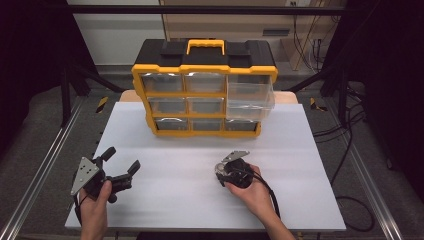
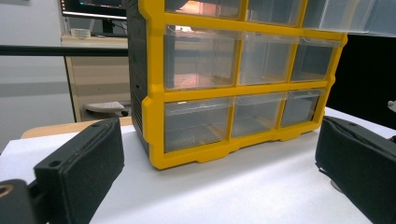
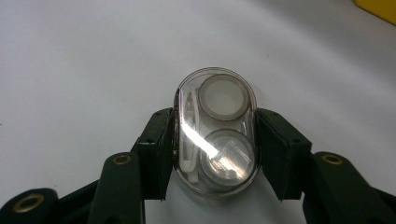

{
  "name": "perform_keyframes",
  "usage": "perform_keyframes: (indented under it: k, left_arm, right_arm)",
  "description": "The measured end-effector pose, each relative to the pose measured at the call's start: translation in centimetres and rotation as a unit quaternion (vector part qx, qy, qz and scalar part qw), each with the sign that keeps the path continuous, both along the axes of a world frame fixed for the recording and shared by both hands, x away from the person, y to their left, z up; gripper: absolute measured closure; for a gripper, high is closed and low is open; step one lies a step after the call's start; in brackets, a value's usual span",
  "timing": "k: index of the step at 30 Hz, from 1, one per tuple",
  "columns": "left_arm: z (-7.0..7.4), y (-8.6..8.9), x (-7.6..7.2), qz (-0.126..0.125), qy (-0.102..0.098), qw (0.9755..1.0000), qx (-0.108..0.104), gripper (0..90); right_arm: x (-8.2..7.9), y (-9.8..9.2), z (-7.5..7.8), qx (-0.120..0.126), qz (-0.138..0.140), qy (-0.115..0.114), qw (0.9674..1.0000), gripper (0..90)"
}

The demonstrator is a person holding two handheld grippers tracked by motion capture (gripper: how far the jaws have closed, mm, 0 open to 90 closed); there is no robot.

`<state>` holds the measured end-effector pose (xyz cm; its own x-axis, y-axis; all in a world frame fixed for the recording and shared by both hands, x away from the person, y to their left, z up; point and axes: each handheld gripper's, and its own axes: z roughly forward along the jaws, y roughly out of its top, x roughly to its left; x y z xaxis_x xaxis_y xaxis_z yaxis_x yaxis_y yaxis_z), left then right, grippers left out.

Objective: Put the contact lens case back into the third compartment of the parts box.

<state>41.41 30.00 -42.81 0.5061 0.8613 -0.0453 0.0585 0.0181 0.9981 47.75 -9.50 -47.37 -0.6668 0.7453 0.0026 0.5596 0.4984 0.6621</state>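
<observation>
- Right tongs [image 3: 215,140]: clamped on a clear oval case [image 3: 216,135], one pad against each long side. The case holds two round cups, one above the other in the right gripper view, and rests on or just above the white bench [image 1: 200,200]; which, I cannot tell. In the high view these tongs [image 1: 222,170] sit right of centre on the bench.
- Left tongs [image 1: 120,162]: jaws apart, nothing between them, at the near left of the bench and pointed towards the cabinet.
- Cabinet [image 1: 202,95]: yellow and black, clear drawers in three rows, standing upright at the far edge of the bench, well apart from both tongs.
- Top right drawer [image 1: 250,100]: pulled out forward.
</observation>
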Motion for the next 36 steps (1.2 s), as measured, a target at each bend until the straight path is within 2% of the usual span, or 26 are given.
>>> perform_keyframes:
  k: [7, 8, 15, 16, 17, 18, 19, 20, 21, 22, 23, 24, 25, 27, 28, 36]
  left_arm:
    - [-0.1, 0.0, 0.3, 0.003, 0.005, 1.0000, -0.002, 1.0]
    - [-0.1, 0.0, 0.3, 0.003, 0.006, 1.0000, -0.001, 1.0]
    - [-0.1, -0.1, 0.1, 0.002, 0.006, 1.0000, 0.002, 1.0]
    - [0.0, -0.1, 0.1, 0.003, 0.006, 1.0000, 0.001, 1.0]
    - [-0.1, 0.0, 0.1, 0.005, 0.007, 1.0000, -0.001, 1.0]
    - [-0.1, 0.0, 0.1, 0.006, 0.009, 0.9999, -0.001, 1.1]
    - [-0.1, 0.1, 0.2, 0.008, 0.010, 0.9999, -0.001, 1.1]
    - [-0.2, 0.1, 0.3, 0.008, 0.011, 0.9999, -0.001, 1.1]
    - [-0.2, 0.1, 0.3, 0.009, 0.012, 0.9999, -0.002, 1.1]
    - [-0.2, 0.1, 0.3, 0.012, 0.011, 0.9999, -0.001, 1.1]
    - [-0.2, 0.1, 0.2, 0.009, 0.012, 0.9999, -0.001, 1.1]
    - [-0.1, 0.0, 0.2, 0.009, 0.010, 0.9999, -0.001, 1.1]
    - [-0.1, 0.1, 0.1, 0.009, 0.010, 0.9999, 0.001, 1.1]
    - [-0.1, 0.1, 0.0, 0.013, 0.009, 0.9999, 0.000, 1.1]
    - [-0.1, 0.1, 0.0, 0.014, 0.009, 0.9999, 0.000, 1.1]
    - [-0.2, 0.2, 0.1, 0.012, 0.012, 0.9998, -0.007, 1.1]
  right_arm:
    - [-0.2, -1.7, 1.3, 0.033, -0.004, -0.020, 0.9993, 49.4]
    - [-0.4, -2.5, 1.8, 0.045, -0.012, -0.027, 0.9985, 49.4]
    - [-0.9, -5.0, 3.4, 0.068, -0.041, -0.057, 0.9952, 49.4]
    - [-0.8, -6.1, 3.9, 0.076, -0.051, -0.068, 0.9935, 49.4]
    - [-0.8, -6.1, 3.9, 0.076, -0.051, -0.068, 0.9935, 49.4]
    - [-0.6, -7.5, 4.5, 0.088, -0.067, -0.080, 0.9906, 49.4]
    - [-0.6, -7.5, 4.5, 0.088, -0.067, -0.080, 0.9906, 49.4]
    - [-0.5, -8.2, 4.7, 0.091, -0.078, -0.085, 0.9892, 49.4]
    - [-0.4, -9.7, 4.9, 0.098, -0.100, -0.093, 0.9857, 49.4]
    - [-0.4, -10.4, 5.0, 0.099, -0.109, -0.097, 0.9843, 49.4]
    - [-0.4, -10.4, 5.0, 0.099, -0.109, -0.097, 0.9843, 49.4]
    - [-0.4, -11.4, 5.2, 0.104, -0.125, -0.103, 0.9812, 49.4]
    - [-0.4, -11.4, 5.2, 0.104, -0.125, -0.103, 0.9812, 49.4]
    - [-0.5, -12.1, 5.5, 0.110, -0.138, -0.112, 0.9779, 49.4]
    - [-0.6, -12.5, 5.8, 0.118, -0.147, -0.121, 0.9746, 49.4]
    - [-0.8, -13.1, 6.2, 0.126, -0.159, -0.137, 0.9695, 49.4]
